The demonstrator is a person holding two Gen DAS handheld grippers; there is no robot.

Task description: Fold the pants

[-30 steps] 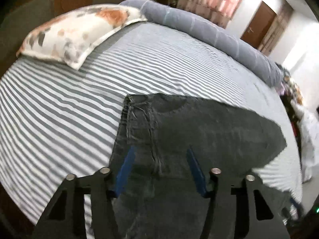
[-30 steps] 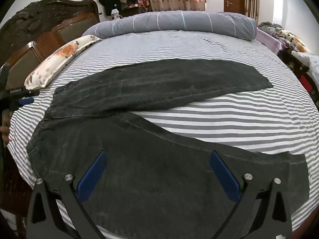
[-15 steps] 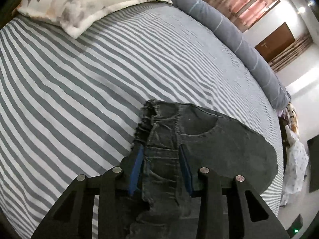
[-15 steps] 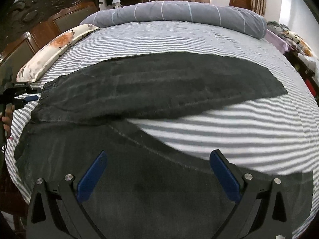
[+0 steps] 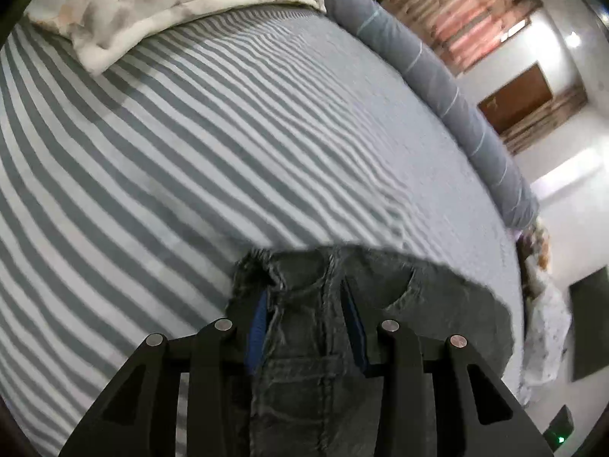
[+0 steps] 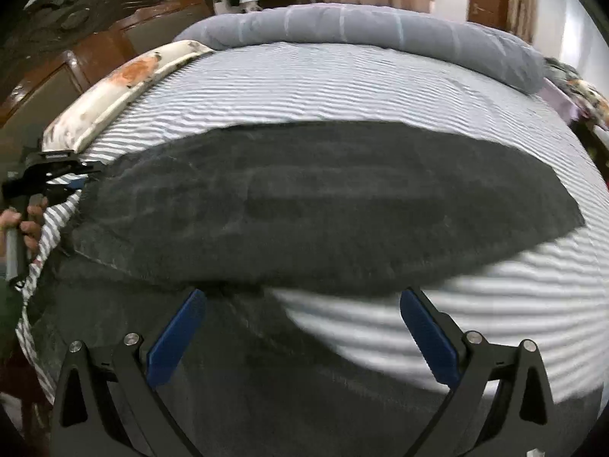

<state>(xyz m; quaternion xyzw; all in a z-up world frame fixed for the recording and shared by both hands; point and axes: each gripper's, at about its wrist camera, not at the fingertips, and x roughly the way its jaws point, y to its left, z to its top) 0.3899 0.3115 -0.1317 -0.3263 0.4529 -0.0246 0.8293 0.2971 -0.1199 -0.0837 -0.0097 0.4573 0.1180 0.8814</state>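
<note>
Across the striped bed (image 6: 380,87) a pair of dark grey pants (image 6: 323,205) is laid out flat, one leg stretched across the middle of the sheet and the other lying nearer, under the right gripper, with a wedge of bare sheet between them; spread this way, one leg can probably be brought over the other for the first fold. A long grey bolster (image 6: 380,30) is set along the far edge and a flowered pillow (image 5: 171,3) lies by the carved wooden headboard (image 6: 76,45), both well apart from the cloth, so the working area is left free. At the waist end, near the left edge of the bed, the left gripper (image 5: 304,312) is pointed down onto the waistband (image 5: 300,285), which is bunched and rucked up between its blue pads (image 5: 255,327); the jaws have just been closing and are now seen narrowed onto that thick fold of cloth, pressed against it on both sides, judged to be a grip for lifting the waist. The right gripper (image 6: 302,333) is held low over the nearer leg with its fingers (image 6: 177,337) spread wide apart, nothing held, and whether they touch the cloth cannot be told
</note>
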